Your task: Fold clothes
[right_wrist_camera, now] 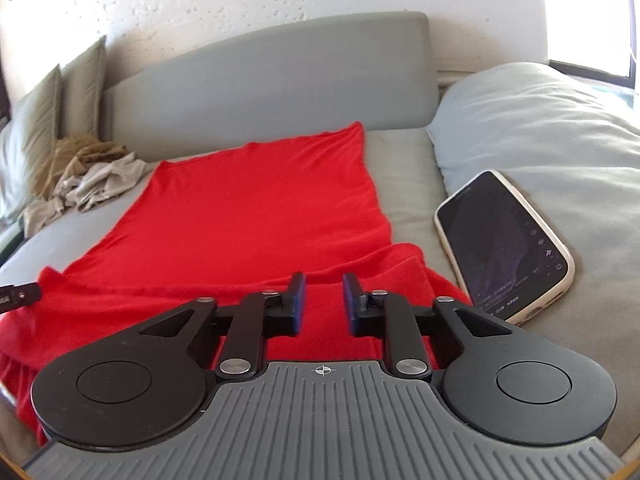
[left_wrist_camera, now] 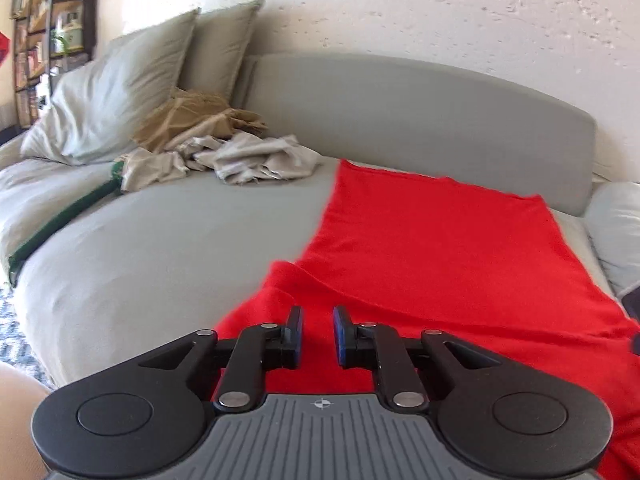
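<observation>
red cloth near edge hidden, perhaps under parted fingers.

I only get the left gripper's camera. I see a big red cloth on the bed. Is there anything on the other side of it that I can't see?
Observer: Yes, a phone in a pale case lies face up, just right of the red cloth.
Operator: What's the phone sitting on?
Observer: It leans on a light blue pillow at the bed's right side.
Operator: Is the other gripper holding the cloth?
Observer: No, the right gripper is open above the cloth's near fold, with nothing between its fingers.
</observation>
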### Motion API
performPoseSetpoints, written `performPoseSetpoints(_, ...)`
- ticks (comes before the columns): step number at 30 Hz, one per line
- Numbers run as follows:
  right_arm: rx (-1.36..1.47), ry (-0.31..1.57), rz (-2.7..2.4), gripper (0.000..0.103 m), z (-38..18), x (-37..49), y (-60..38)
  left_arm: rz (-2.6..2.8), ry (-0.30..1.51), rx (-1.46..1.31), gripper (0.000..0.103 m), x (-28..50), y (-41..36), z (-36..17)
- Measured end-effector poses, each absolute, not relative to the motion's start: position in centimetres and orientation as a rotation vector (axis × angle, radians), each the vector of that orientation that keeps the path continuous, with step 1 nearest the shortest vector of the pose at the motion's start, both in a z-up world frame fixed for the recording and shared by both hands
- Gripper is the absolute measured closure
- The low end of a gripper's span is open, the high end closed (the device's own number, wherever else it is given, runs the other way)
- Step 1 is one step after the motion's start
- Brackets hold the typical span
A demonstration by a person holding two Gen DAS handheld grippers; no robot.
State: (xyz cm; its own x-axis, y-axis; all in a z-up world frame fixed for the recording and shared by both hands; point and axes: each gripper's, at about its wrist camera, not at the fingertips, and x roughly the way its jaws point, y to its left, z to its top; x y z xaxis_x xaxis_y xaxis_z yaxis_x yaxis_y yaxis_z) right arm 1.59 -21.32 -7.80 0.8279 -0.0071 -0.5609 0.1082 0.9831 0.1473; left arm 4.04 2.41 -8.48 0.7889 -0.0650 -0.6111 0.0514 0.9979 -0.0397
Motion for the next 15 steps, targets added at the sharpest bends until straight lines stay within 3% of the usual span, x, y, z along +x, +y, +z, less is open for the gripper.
performPoseSetpoints(8,-0.011,0.738,0.056,0.064,-8.1,-1.1,-16.7,-0.098,0.739,0.133,0.080,1.5,0.6,-8.5)
performPoseSetpoints(15,0.165,0.834,-0.025,0.059,-6.2,-3.5,-20.1,-0.099,0.879,0.004,0.079,-0.9,3.6,-7.0)
